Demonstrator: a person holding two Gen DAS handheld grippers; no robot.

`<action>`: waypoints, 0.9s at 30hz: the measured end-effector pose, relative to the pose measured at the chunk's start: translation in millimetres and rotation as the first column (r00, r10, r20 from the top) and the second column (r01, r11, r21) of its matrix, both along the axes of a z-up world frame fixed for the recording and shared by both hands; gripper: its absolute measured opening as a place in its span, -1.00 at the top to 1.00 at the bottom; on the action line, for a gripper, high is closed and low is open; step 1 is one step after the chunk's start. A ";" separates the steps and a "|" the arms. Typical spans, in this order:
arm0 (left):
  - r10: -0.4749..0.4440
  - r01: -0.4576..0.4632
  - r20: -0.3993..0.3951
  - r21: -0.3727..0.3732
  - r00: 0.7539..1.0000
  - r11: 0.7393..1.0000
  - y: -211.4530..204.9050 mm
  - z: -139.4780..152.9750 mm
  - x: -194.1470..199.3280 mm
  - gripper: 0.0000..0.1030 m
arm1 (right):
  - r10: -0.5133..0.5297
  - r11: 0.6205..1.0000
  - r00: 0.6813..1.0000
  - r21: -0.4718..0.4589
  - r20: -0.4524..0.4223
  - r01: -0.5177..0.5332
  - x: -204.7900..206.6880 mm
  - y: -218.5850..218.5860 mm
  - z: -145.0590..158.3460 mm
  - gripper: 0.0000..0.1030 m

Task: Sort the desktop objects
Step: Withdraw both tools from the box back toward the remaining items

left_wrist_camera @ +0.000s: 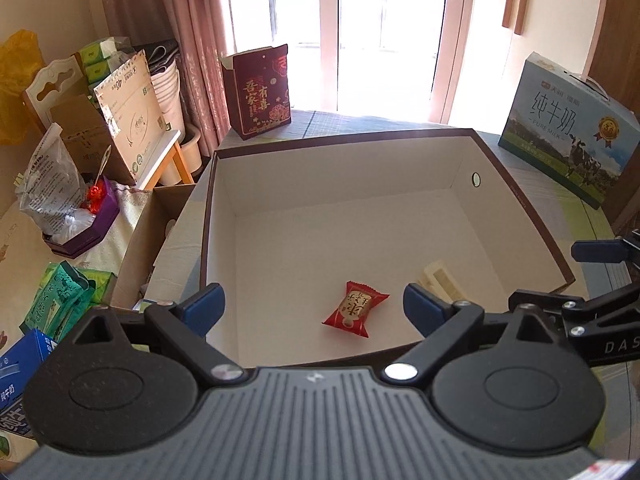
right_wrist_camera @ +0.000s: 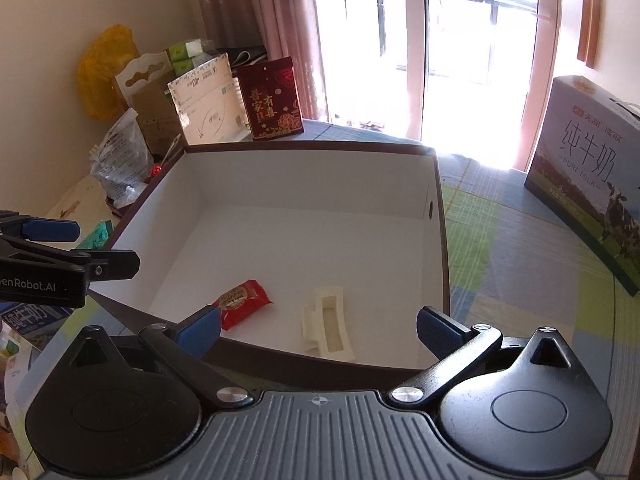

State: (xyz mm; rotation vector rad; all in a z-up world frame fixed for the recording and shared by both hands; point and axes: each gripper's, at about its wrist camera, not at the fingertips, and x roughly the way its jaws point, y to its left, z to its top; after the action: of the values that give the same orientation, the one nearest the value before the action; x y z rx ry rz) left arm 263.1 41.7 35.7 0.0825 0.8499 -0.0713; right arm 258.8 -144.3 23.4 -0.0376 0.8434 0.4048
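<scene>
A large open box (left_wrist_camera: 344,142) with a white inside and dark brown rim stands on the table; it also shows in the right wrist view (right_wrist_camera: 438,216). On its floor lie a red wrapped candy (left_wrist_camera: 356,309) (right_wrist_camera: 242,298) and a cream plastic hair clip (left_wrist_camera: 440,280) (right_wrist_camera: 328,324). My left gripper (left_wrist_camera: 314,312) is open and empty, held above the box's near edge over the candy. My right gripper (right_wrist_camera: 320,330) is open and empty, above the near edge over the clip. Each gripper shows at the edge of the other's view.
A dark red gift box (left_wrist_camera: 262,92) (right_wrist_camera: 274,98) stands behind the large box. A blue milk carton case (left_wrist_camera: 568,128) (right_wrist_camera: 592,164) stands at the right on the checked tablecloth (right_wrist_camera: 500,260). Cartons, bags and green packets (left_wrist_camera: 60,296) crowd the left side.
</scene>
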 end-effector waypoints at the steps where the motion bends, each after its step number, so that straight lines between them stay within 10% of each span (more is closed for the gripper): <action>1: 0.002 -0.002 0.006 0.001 1.000 1.000 -0.4 2.0 -3.5 -0.84 | 0.001 1.000 1.000 0.000 0.005 -0.001 -2.2 0.8 1.2 -0.97; 27: 0.023 -0.024 0.085 0.020 0.996 0.999 -7.5 18.5 -86.7 -0.85 | 0.007 1.000 0.993 0.020 0.122 -0.009 -84.8 7.2 18.0 -0.97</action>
State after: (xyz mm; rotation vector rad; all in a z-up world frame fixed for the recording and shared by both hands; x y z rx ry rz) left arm 176.4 34.2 54.2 0.0949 0.7670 -0.0365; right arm 174.1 -137.1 41.4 -0.0466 0.7187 0.4143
